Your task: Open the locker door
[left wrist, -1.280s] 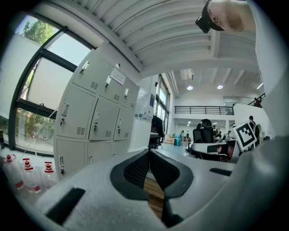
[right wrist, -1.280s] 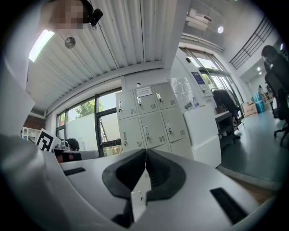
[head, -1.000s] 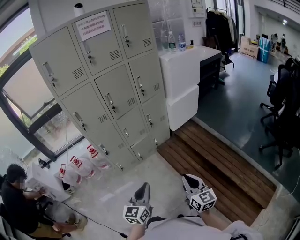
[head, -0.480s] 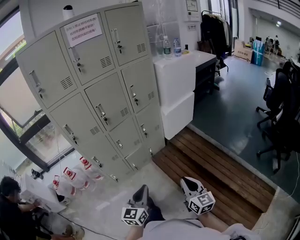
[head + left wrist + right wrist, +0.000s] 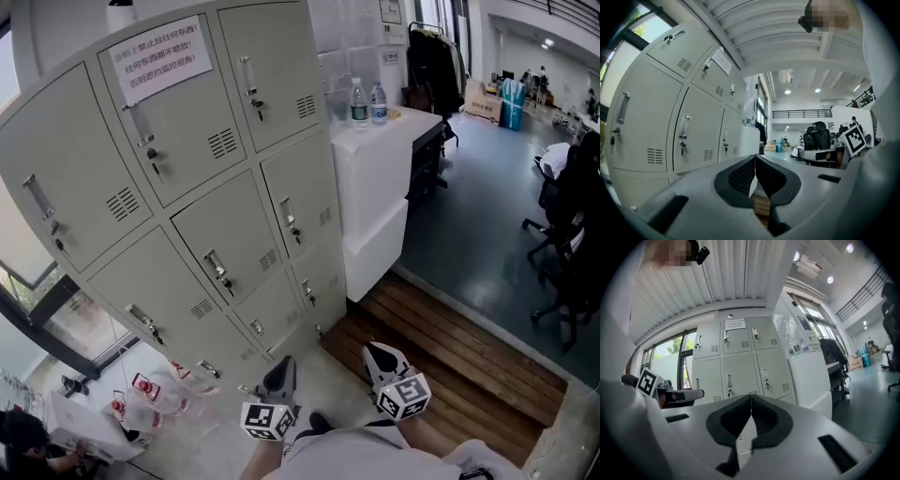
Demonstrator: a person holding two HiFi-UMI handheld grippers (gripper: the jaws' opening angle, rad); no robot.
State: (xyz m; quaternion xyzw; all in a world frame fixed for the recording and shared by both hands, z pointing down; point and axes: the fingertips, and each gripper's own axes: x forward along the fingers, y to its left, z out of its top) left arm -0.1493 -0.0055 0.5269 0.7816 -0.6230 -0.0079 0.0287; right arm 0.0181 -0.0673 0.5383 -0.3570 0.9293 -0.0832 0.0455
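Left gripper (image 5: 754,161): jaws pressed together, nothing between them; held low before the person, well apart from the locker
Right gripper (image 5: 751,399): jaws likewise closed and empty, beside the left one
Locker (image 5: 187,197): grey, ahead and to the left; every door in view is shut, each with a handle and a keyed lock
Notice (image 5: 157,58): paper sheet on a top-row door
White counter (image 5: 384,159): just right of the locker, 2 bottles (image 5: 359,103) on top
Wooden step (image 5: 459,370): on the floor at right
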